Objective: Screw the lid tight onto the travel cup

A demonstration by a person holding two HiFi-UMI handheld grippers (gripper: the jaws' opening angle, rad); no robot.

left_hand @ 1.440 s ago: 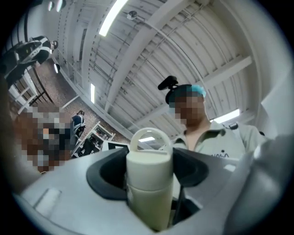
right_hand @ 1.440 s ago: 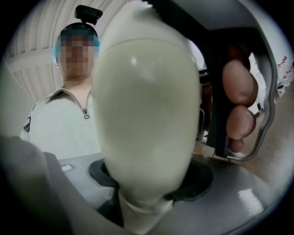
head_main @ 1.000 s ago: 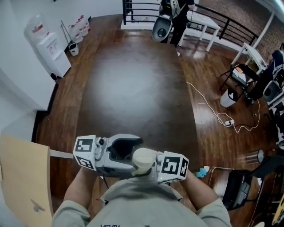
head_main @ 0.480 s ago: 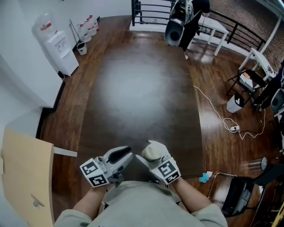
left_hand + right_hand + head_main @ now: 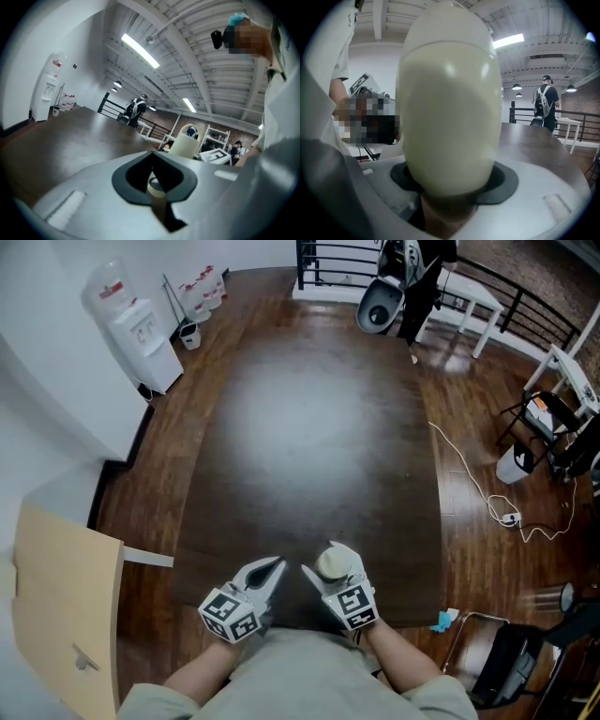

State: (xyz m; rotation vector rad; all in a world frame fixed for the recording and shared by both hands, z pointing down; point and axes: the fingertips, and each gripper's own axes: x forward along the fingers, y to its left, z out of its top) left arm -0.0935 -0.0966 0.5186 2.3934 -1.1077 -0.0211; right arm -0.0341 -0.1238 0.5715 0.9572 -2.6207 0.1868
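Right gripper (image 5: 331,561) grasps the cream travel cup (image 5: 447,93) near the dark table's (image 5: 309,427) near edge, presumably steadying it for lid-tightening; left gripper (image 5: 273,568) waits beside, jaws closed on nothing.

Grey-green short-sleeved T-shirt (image 5: 300,669); pale grey left gripper (image 5: 277,563) and right gripper (image 5: 328,565), each with a black-and-white marker cube (image 5: 230,615).
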